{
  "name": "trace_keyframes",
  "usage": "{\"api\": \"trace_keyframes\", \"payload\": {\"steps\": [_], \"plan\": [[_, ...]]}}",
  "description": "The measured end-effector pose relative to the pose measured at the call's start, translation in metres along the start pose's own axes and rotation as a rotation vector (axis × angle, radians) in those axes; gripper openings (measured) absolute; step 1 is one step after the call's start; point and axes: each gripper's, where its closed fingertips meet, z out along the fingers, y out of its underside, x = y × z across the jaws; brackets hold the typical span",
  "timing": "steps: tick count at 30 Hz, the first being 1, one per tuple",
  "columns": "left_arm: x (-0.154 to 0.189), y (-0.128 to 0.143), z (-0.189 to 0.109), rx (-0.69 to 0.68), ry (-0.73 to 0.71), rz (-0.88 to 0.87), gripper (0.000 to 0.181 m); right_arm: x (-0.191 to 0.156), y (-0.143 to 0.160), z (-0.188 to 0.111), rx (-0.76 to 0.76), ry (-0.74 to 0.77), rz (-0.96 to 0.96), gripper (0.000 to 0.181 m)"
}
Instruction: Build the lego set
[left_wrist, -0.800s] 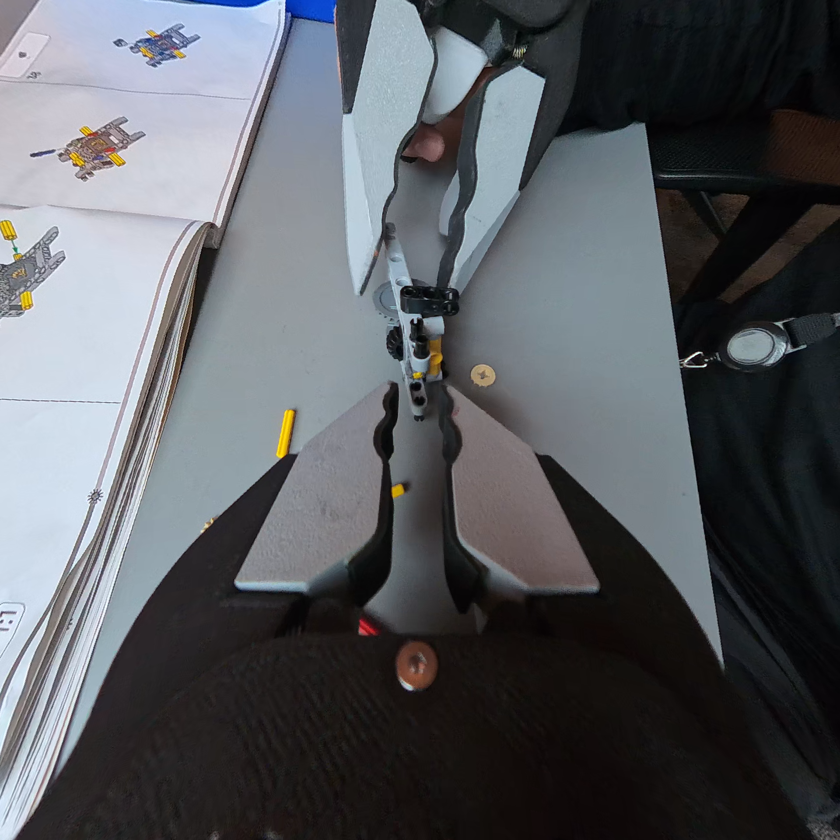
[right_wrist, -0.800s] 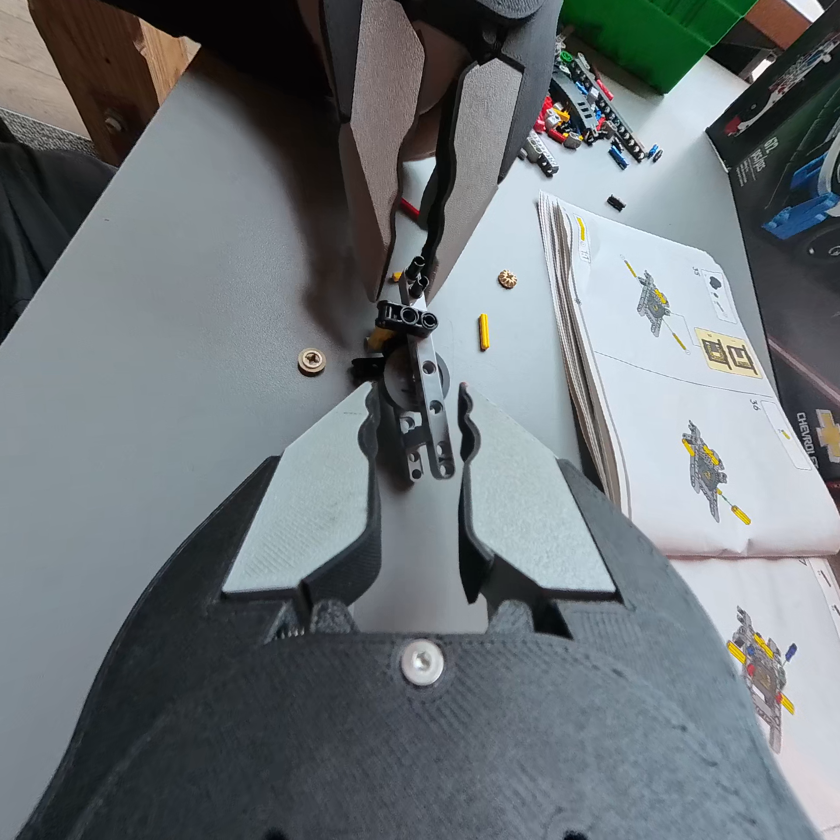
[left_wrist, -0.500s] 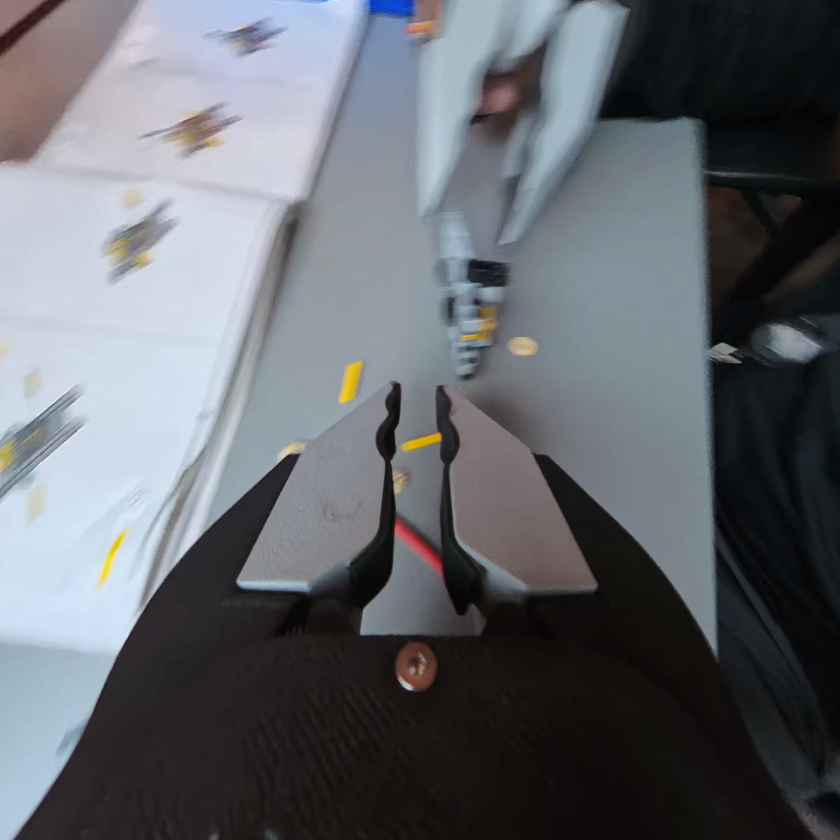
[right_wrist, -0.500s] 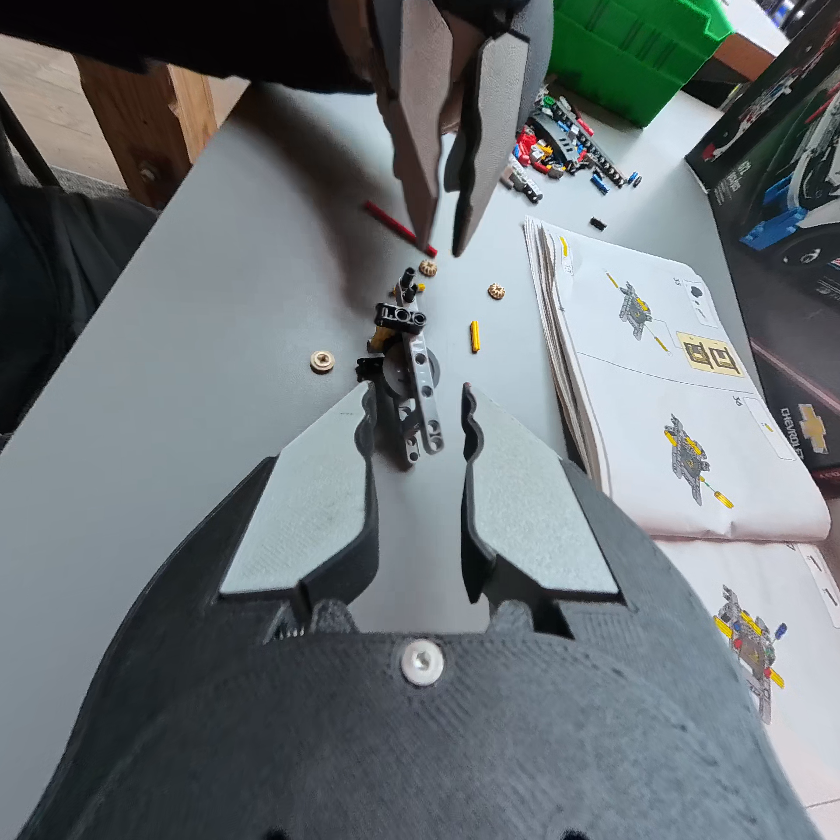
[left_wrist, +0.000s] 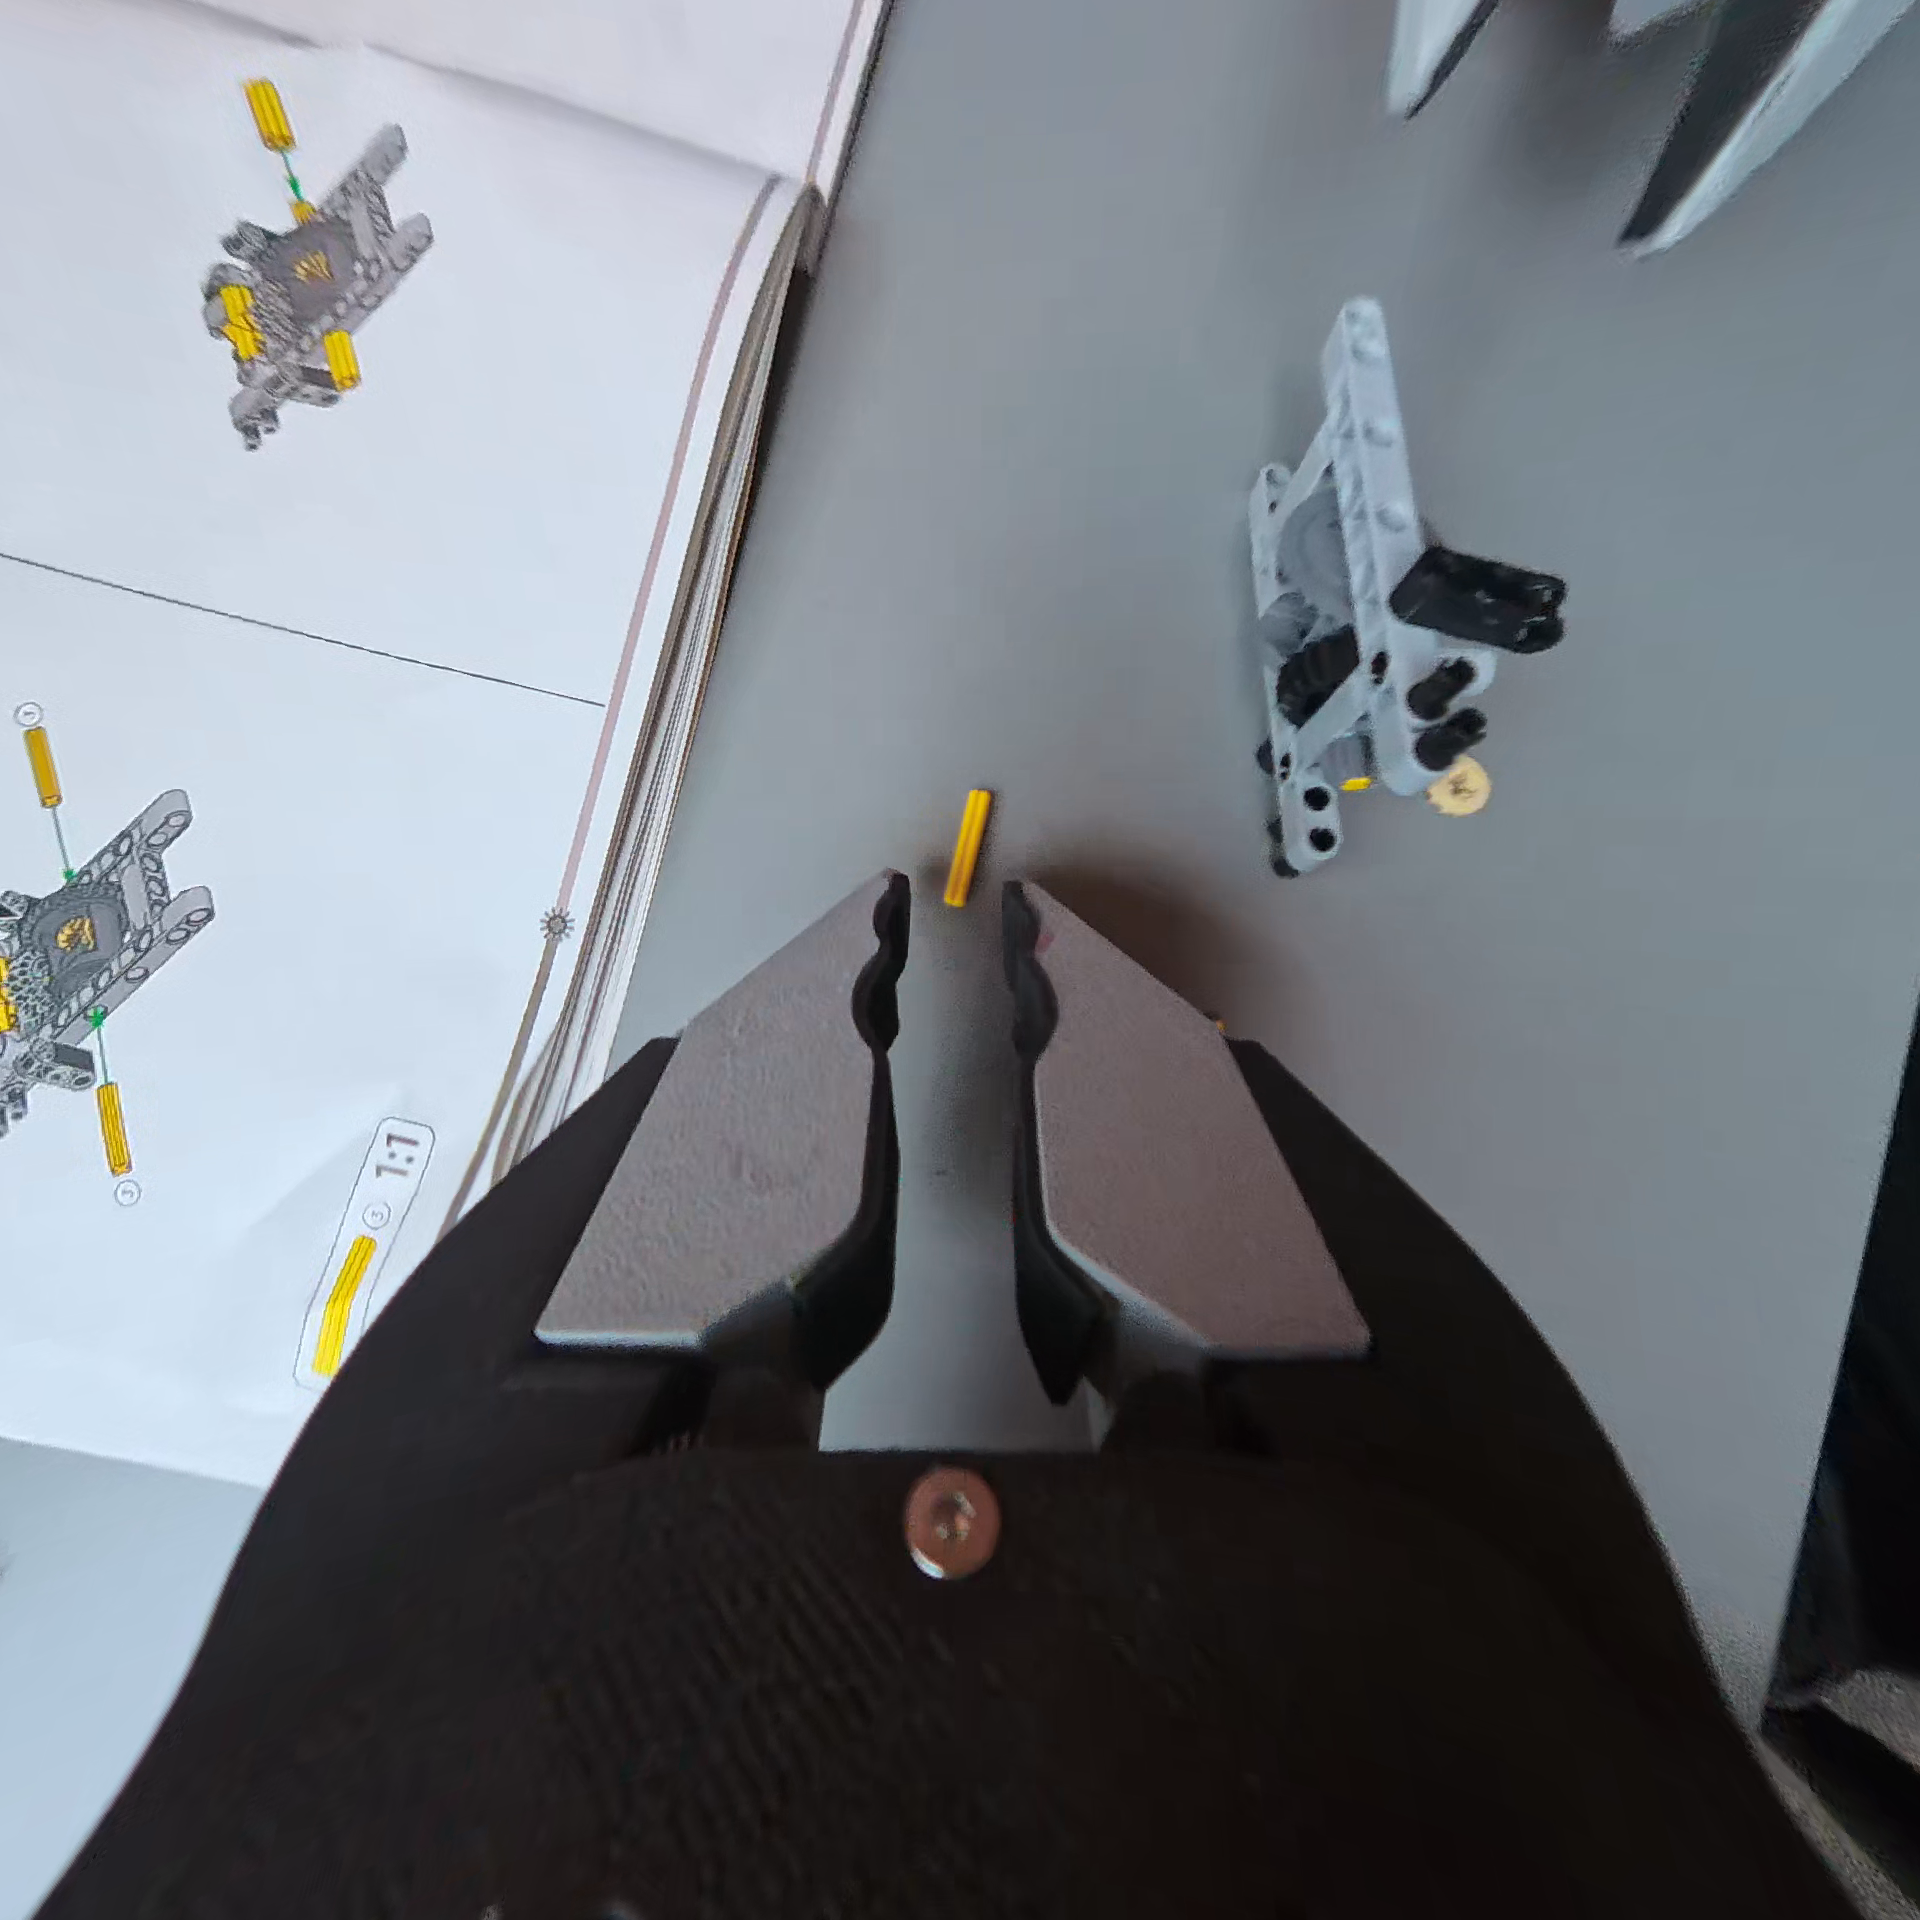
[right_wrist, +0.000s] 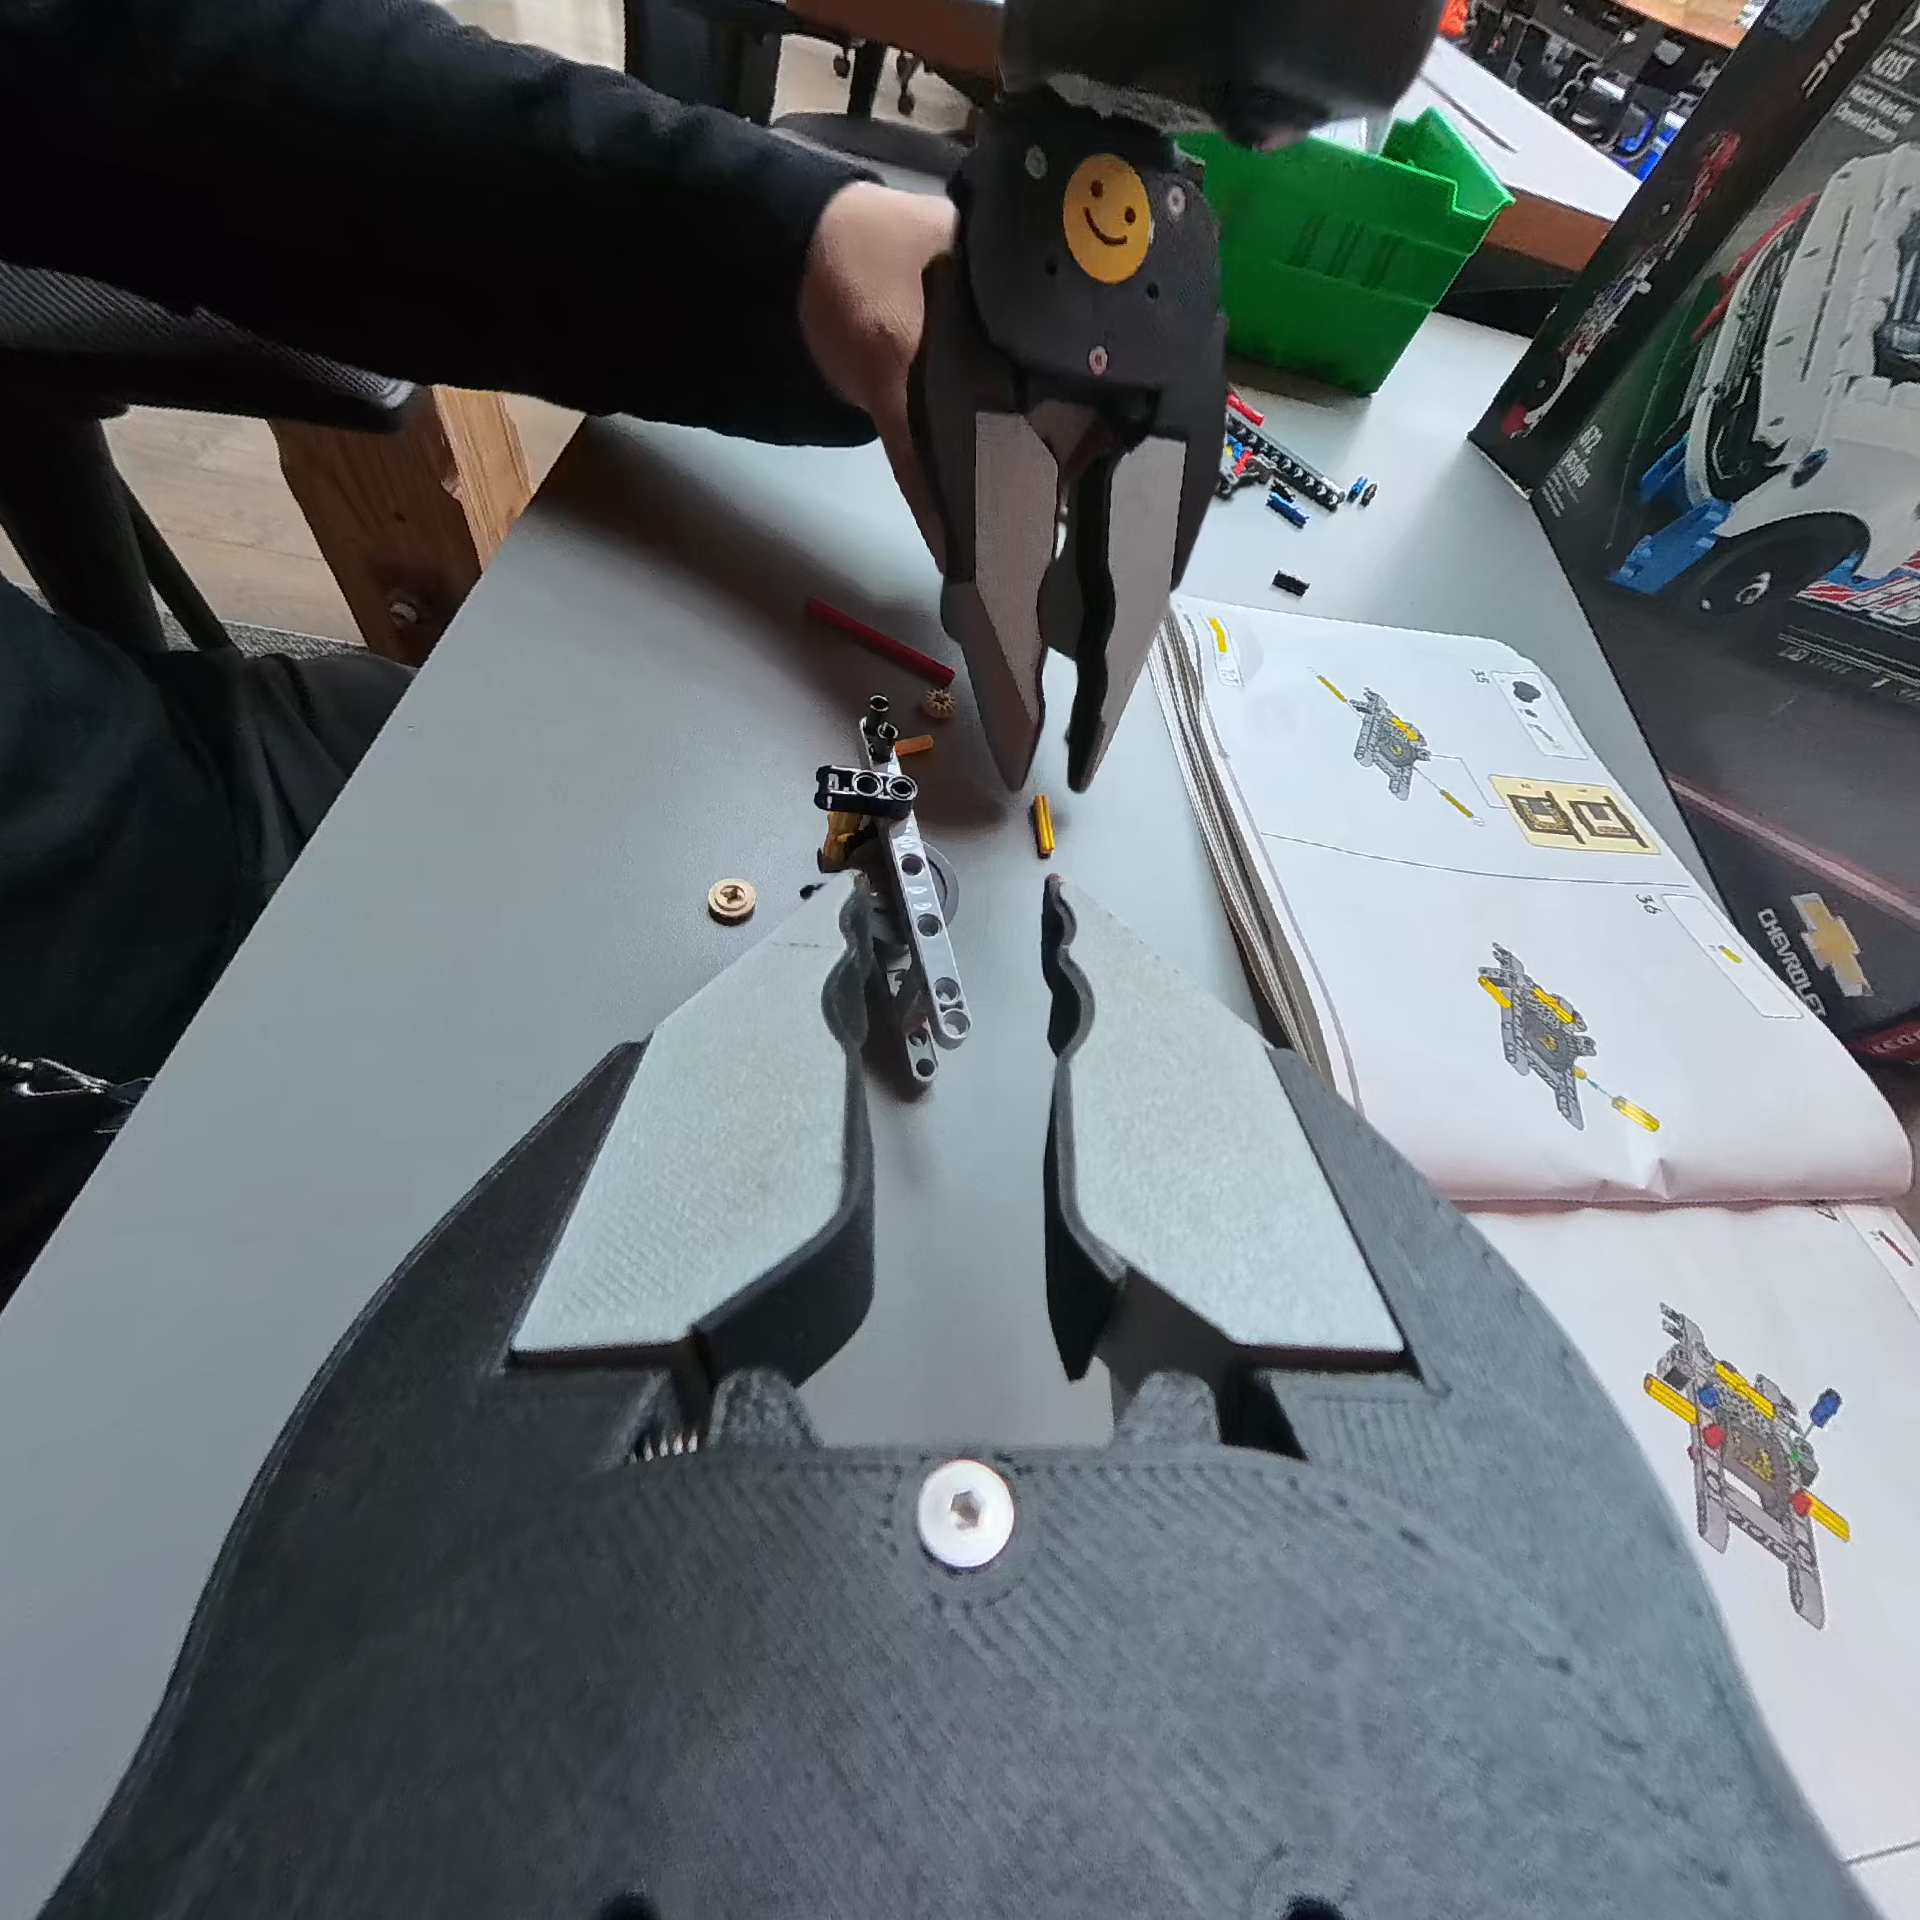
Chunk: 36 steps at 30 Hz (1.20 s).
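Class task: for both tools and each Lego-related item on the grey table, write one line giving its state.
Left tool: open, empty, tips at the yellow axle.
Right tool: open, empty.
Yellow axle: loose, flat on the table.
Grey assembly: part-built, lying ungripped.
Instruction booklet: open.
Tan gear: loose.

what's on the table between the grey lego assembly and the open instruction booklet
One small yellow axle piece, lying loose on the grey table between the assembly and booklet. The left gripper hovers over it, jaws open. The right wrist view shows this.
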Motion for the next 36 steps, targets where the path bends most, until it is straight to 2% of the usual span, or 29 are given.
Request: {"api": "trace_keyframes", "payload": {"steps": [3,10,13,16,21,25,36], "plan": [[0.001,0.002,0.005,-0.024,0.001,0.026,0.002,0.000,-0.001,-0.002,0.006,-0.001,0.003,0.029],[-0.001,-0.001,0.004,0.036,-0.034,0.012,0.001,0.001,-0.006,-0.003,0.021,0.007,0.014,0.023],[0.002,-0.019,-0.012,0.181,-0.024,-0.030,0.000,0.003,-0.010,-0.002,0.025,0.028,0.030,0.018],[0.021,-0.045,-0.036,0.343,0.034,-0.053,0.000,0.001,-0.023,-0.001,0.066,0.036,0.049,0.003],[0.062,-0.079,-0.058,0.483,0.131,-0.012,0.000,-0.004,-0.045,0.001,0.126,0.060,0.038,0.017],[0.082,-0.091,-0.058,0.512,0.204,0.001,0.001,-0.011,-0.055,0.000,0.156,0.067,-0.012,0.015],[0.094,-0.097,-0.051,0.532,0.253,0.022,0.001,-0.018,-0.056,-0.003,0.162,0.046,-0.041,0.004]]}}
